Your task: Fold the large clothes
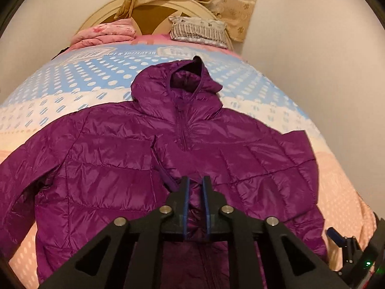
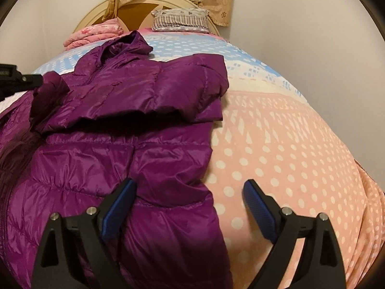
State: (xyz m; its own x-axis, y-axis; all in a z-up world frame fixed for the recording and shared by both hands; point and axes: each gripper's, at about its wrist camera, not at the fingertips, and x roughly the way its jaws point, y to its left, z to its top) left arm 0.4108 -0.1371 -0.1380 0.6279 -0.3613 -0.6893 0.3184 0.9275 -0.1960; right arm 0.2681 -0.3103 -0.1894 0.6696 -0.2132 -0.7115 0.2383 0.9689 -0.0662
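The left gripper (image 1: pixel 195 187) is closed narrowly on a bunched fold of the purple jacket (image 1: pixel 168 149), apparently the cuff of the sleeve folded across its chest. The right gripper (image 2: pixel 189 192) hangs wide, holding nothing, astride the jacket's side edge near the hem. The jacket lies front-up on the dotted bedspread (image 2: pixel 288 144), hood (image 1: pixel 190 77) toward the headboard (image 1: pixel 154 12). To fold well, I judge the left should lay its fold flat along the front zip, while the right takes the side edge low and carries it inward evenly, avoiding trapped air
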